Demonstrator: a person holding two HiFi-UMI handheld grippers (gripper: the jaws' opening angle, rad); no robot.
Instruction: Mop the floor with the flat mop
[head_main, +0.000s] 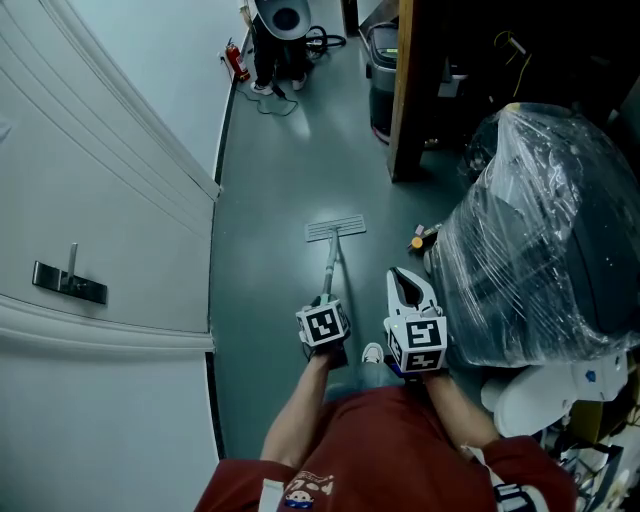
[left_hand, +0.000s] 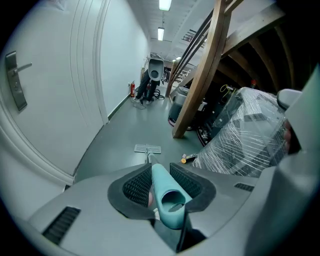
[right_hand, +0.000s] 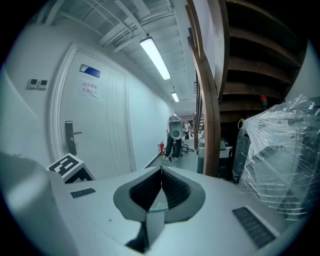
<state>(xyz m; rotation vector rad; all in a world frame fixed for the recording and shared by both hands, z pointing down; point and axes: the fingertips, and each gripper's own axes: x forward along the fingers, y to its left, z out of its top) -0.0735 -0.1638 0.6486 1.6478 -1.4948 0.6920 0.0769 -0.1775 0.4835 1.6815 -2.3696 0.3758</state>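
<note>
1. One mop is lying with its flat head on the grey floor ahead of the person, and its shaft is running straight back to the left gripper.
2. Both jaws of that gripper are pressing the sides of the teal handle, and its hollow end is sticking out past them toward the camera.
3. Just beside it, the right gripper is hovering off the mop. Its jaws are meeting at the tips with nothing between them.
4. One white shoe is showing on the floor between the two grippers; the rest of the leg is hiding under the red shirt.
5. Something small and orange is lying on the floor between the mop head and the wrapped bulk; it is too small to name.
6. Clear film is covering the wrapped bulk. Only a dark mass is showing through, and the frame's right edge is cutting it off.
7. Farther along, a dark bin is standing against a wooden post; its inside is not showing.
8. On the left, a white door with a metal lever is filling the frame.
9. At the corridor's far end, a machine is standing near a red extinguisher by the wall, and the top edge is cutting the machine off.
</note>
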